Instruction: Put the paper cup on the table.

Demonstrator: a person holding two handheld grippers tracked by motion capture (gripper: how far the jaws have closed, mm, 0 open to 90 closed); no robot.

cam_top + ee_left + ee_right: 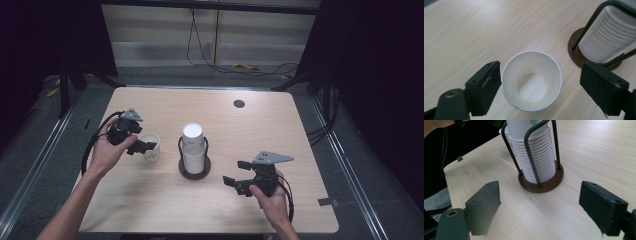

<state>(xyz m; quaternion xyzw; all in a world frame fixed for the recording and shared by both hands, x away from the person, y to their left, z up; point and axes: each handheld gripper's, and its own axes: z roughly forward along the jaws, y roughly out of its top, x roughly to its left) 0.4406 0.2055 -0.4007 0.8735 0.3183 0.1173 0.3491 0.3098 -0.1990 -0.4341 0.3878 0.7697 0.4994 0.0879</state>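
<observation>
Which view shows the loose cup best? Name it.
Left gripper view: the cup sits upright, mouth and bottom plain, between the open left tool. High view shows it small, partly covered; right gripper view barely a sliver.

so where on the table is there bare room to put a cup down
The far half of the table is bare, bordered only by the small dark grommet, and so is the far right corner past the right tongs. The near strip between the two forearms is bare too. It is crowded mid-left, where the left tongs straddle the cup beside the cup rack.

Wooden table (pixel 260 130), grey floor (pixel 45 145), dark surroundings
</observation>
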